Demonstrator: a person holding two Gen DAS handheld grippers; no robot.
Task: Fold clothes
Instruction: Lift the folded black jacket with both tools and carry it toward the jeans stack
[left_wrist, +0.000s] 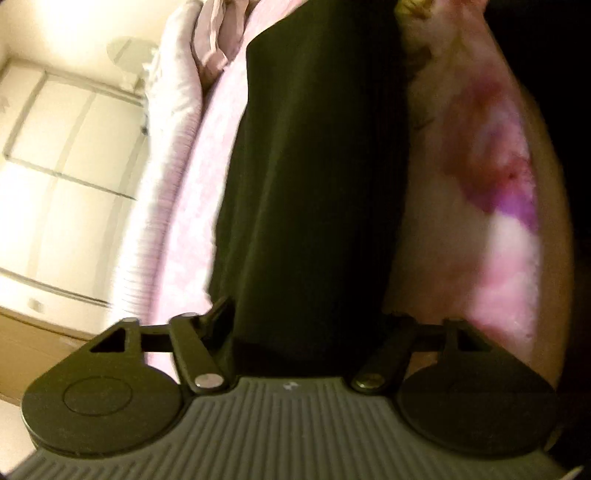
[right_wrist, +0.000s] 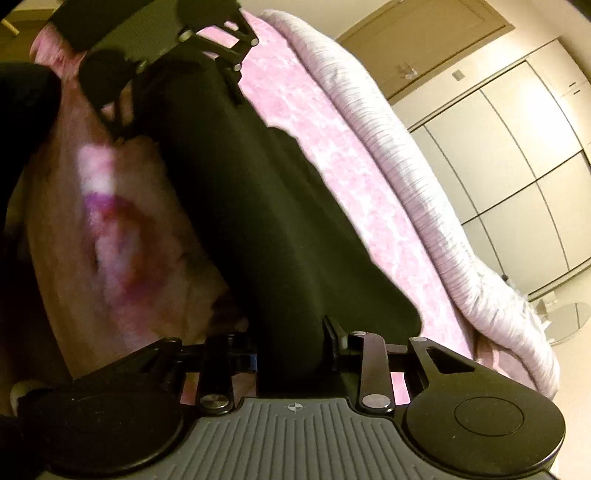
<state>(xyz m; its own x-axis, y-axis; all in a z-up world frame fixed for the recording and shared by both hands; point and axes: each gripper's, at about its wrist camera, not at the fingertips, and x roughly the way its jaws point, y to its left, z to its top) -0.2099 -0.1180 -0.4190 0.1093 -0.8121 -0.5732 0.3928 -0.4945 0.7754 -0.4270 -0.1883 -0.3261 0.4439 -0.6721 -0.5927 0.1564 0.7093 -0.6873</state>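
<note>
Dark garment (left_wrist: 314, 177) stretched between left gripper (left_wrist: 306, 332) and right gripper (right_wrist: 291, 347) above pink bed cover (right_wrist: 332, 147); both pinching cloth. Risk: shallow hold, edge slipping free under tension.

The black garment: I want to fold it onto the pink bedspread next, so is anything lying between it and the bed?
Nothing visible does. The black garment hangs stretched between the left gripper and the right gripper, both shut on it. The pink bedspread beside it looks bare; what lies directly behind the cloth is hidden.
</note>
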